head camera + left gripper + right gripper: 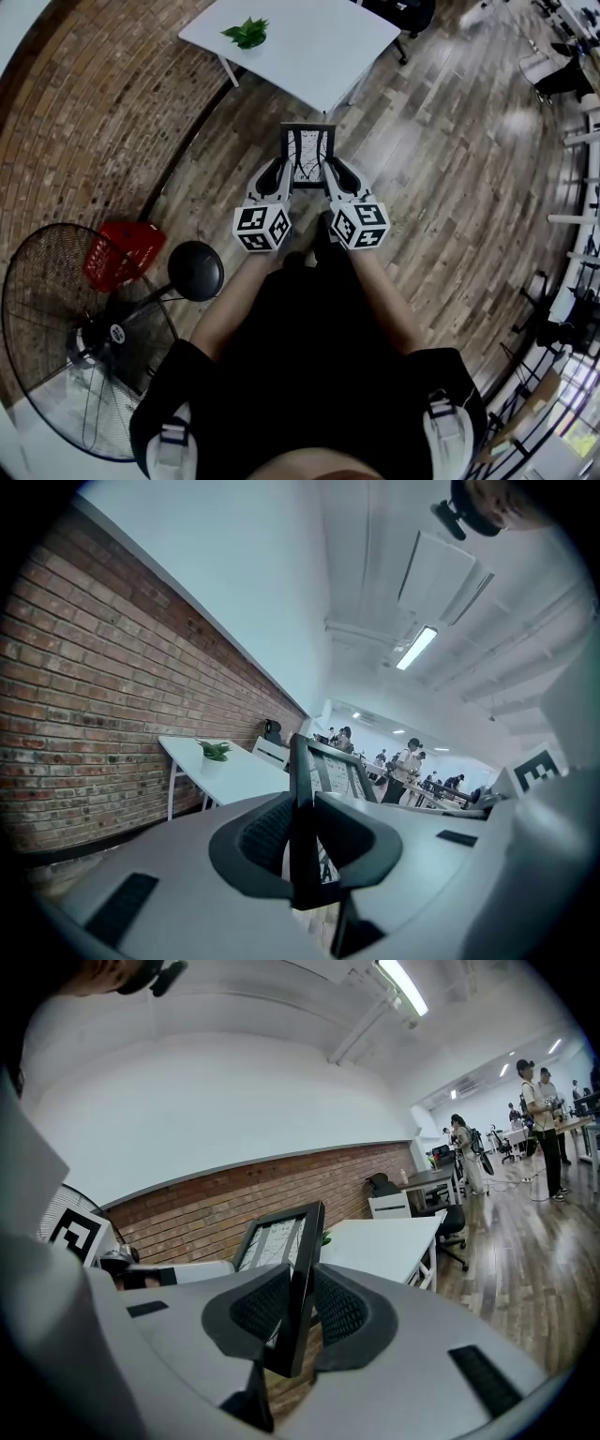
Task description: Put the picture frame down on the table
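A black picture frame (307, 156) with a pale print hangs upright between both grippers, over the wooden floor and short of the white table (292, 42). My left gripper (278, 175) is shut on the frame's left edge (302, 817). My right gripper (335, 173) is shut on the frame's right edge (298, 1288). The white table (234, 772) stands ahead by the brick wall, with a small green plant (247, 33) on it. In the right gripper view the table (389, 1241) shows behind the frame.
A standing fan (89, 328) and a red basket (123, 251) sit on the floor to my left. A brick wall (84, 103) runs along the left. Office chairs (405, 17) stand beyond the table. Several people (536, 1119) stand far off on the right.
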